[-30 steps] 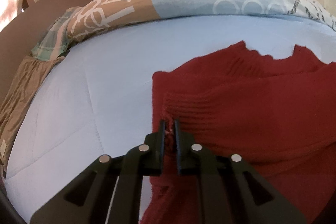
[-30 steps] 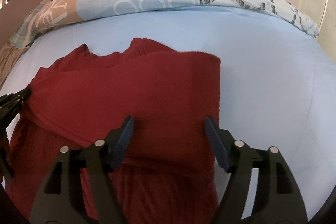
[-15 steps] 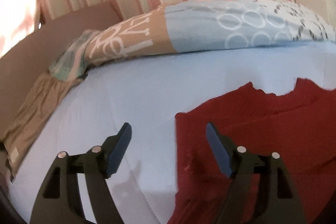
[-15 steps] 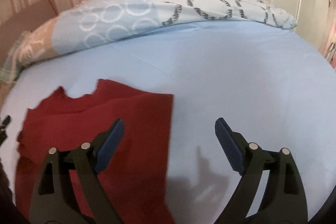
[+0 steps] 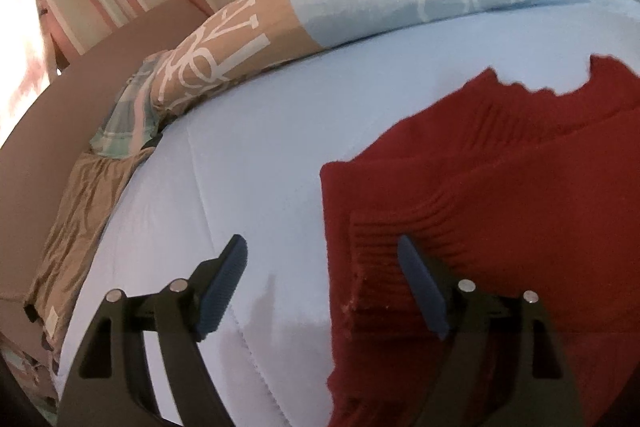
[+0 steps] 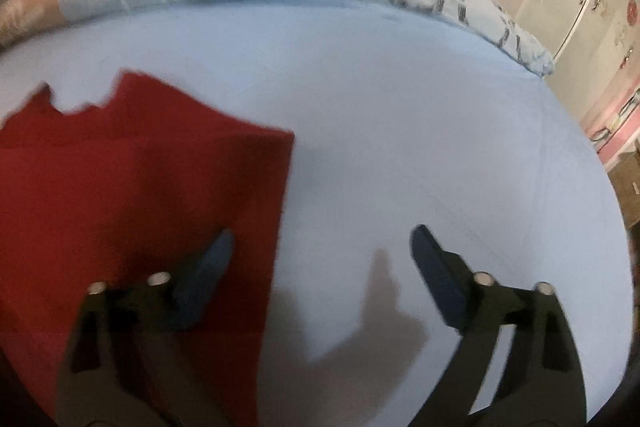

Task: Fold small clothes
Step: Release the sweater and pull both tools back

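Red ribbed knit sweater (image 5: 500,187) lies partly folded on the pale blue quilted bedspread (image 5: 248,155), its side edges squared, seemingly for a further fold. The left gripper (image 5: 322,267) hangs open and empty astride its left edge; the right gripper (image 6: 320,255), equally spread, straddles the right edge.

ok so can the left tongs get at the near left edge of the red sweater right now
Probably yes. The left tongs are open and straddle the red sweater edge, with only bare blue bedsheet beside it and nothing in between.
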The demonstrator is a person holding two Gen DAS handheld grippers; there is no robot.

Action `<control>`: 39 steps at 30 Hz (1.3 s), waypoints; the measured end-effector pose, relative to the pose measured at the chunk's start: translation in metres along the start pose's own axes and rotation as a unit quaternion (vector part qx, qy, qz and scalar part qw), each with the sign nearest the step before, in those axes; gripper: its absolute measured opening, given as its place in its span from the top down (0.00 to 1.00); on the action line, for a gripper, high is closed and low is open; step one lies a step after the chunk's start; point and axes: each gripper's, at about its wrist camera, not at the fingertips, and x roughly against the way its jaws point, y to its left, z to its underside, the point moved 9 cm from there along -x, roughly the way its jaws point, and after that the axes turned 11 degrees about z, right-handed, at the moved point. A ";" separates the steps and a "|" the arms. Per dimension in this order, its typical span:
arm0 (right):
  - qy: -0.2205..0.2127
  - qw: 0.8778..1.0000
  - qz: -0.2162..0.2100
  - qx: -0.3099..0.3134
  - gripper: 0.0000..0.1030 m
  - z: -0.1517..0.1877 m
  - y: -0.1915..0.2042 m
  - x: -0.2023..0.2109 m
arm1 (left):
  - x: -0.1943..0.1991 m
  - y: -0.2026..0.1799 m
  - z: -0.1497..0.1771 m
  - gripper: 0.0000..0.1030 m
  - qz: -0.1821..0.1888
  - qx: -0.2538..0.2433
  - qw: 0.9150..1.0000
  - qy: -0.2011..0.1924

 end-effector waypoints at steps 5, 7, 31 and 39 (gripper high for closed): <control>-0.030 0.998 -0.046 0.027 0.12 0.016 0.030 0.042 | 0.035 -0.002 0.000 0.24 0.047 0.028 0.998 -0.041; -0.026 0.998 -0.023 0.061 0.12 0.026 0.040 0.037 | 0.038 -0.010 0.005 0.23 0.045 0.011 0.998 -0.037; -0.114 0.990 -0.073 0.046 0.07 0.108 0.027 0.214 | 0.191 0.014 0.128 0.09 0.109 0.091 0.987 -0.076; -0.101 0.991 -0.078 -0.043 0.25 0.215 -0.049 0.250 | 0.274 0.032 0.212 0.09 0.107 0.090 0.982 -0.125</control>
